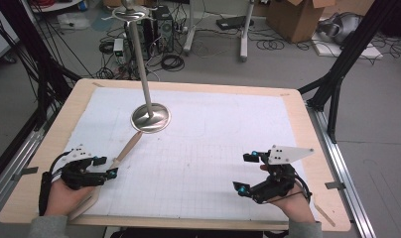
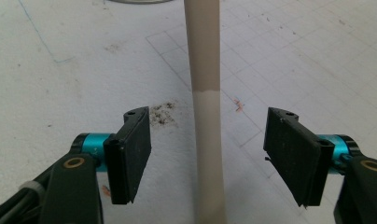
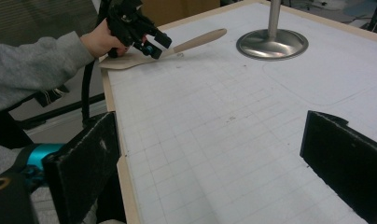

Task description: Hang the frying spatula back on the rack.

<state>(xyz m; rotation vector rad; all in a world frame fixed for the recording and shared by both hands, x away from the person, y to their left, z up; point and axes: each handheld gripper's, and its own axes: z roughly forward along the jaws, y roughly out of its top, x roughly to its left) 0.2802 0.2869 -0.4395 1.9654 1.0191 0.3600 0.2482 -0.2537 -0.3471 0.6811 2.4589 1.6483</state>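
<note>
A wooden spatula (image 1: 129, 146) lies on the white grid mat (image 1: 203, 148), its handle pointing toward the metal stand. My left gripper (image 1: 107, 166) sits low over the spatula near the table's front left. In the left gripper view the handle (image 2: 203, 70) runs straight up between the two pads, with a gap on each side, so my left gripper (image 2: 208, 135) is open around it without touching. My right gripper (image 1: 244, 173) rests open at the front right with nothing between its jaws. The right gripper view looks past my right gripper (image 3: 214, 158) to the left gripper (image 3: 154, 44) over the spatula (image 3: 200, 39).
A metal stand with a round base (image 1: 150, 118) and a tall pole stands at the mat's far left-centre. The mat covers a wooden tabletop (image 1: 317, 163). Cables, a cardboard box (image 1: 295, 17) and black frame struts are on the floor beyond.
</note>
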